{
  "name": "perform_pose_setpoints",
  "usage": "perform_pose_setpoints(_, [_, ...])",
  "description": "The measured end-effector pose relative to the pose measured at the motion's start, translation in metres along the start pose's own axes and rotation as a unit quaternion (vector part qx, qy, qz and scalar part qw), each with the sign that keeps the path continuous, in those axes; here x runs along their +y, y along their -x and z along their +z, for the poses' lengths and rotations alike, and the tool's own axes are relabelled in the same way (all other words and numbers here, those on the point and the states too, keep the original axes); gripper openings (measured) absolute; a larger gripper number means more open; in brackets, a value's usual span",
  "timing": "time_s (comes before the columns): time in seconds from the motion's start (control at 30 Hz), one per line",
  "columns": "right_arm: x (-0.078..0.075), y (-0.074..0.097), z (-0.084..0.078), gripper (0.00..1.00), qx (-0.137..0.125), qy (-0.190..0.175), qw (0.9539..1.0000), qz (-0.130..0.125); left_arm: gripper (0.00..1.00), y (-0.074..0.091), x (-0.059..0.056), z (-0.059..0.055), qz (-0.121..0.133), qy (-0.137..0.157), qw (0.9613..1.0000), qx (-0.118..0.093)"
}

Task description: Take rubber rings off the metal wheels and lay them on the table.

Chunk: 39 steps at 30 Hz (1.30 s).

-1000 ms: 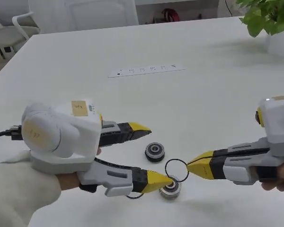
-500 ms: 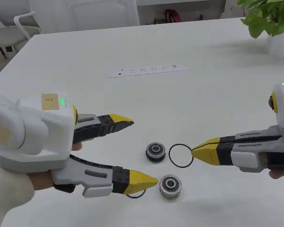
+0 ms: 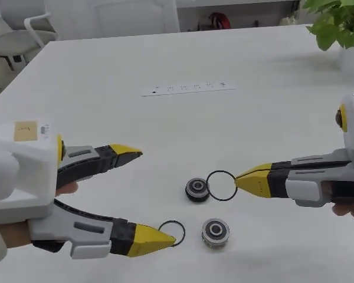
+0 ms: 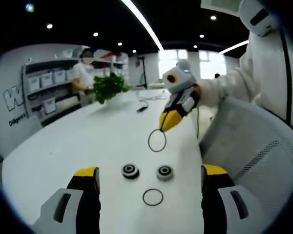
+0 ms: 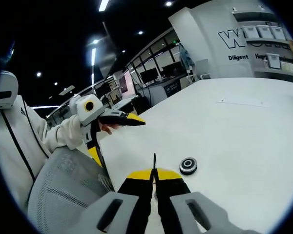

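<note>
Two metal wheels lie on the white table (image 3: pixel 106 76), one (image 3: pixel 197 189) further back and one (image 3: pixel 215 231) nearer me. A black rubber ring (image 3: pixel 172 233) lies flat beside the near wheel. My right gripper (image 3: pixel 239 180) comes in from the right, shut on a second black ring (image 3: pixel 222 186) that hangs from its tips next to the far wheel. My left gripper (image 3: pixel 147 197) stands open at the left, its lower tip next to the lying ring. The left gripper view has both wheels (image 4: pixel 130 171) (image 4: pixel 165 172), the lying ring (image 4: pixel 152 197) and the held ring (image 4: pixel 157 140).
A white power strip (image 3: pixel 189 88) lies mid-table. A potted plant (image 3: pixel 336 23) stands at the far right corner. White chairs (image 3: pixel 23 35) stand beyond the far left edge. In the left gripper view a person (image 4: pixel 83 73) stands by shelves behind the table.
My left gripper has drawn back to the left, off the near wheel, uncovering the ring on the table. My right gripper has carried its ring a little away from the near wheel.
</note>
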State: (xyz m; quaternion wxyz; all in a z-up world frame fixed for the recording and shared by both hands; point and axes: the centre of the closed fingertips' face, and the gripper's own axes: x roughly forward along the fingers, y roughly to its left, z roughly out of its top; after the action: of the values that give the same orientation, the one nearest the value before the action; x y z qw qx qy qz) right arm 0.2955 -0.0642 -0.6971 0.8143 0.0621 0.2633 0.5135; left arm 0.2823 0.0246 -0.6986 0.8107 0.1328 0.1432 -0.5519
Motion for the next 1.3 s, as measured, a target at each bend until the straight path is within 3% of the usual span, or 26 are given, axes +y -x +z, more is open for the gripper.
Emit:
perform_pose_setpoints(0.23, [0.003,-0.003,0.005,0.00,0.000,0.002,1.0000,0.007,0.95,0.010,0.005,-0.011,0.019,0.023,0.9995,-0.007])
perform_pose_setpoints(0.4, [0.005,-0.006,0.008,0.00,0.001,0.002,0.9999,0.013,0.97,0.013,0.002,-0.023,0.022,0.033,0.9992,0.005])
perform_pose_setpoints(0.67, [0.010,-0.013,0.012,0.00,0.005,0.003,0.9997,0.024,1.00,0.023,0.007,-0.026,0.039,0.059,0.9974,-0.015])
perform_pose_setpoints(1.3, [0.023,-0.038,0.015,0.00,0.023,0.000,0.9986,0.047,1.00,0.032,0.010,-0.046,0.061,0.090,0.9939,-0.015])
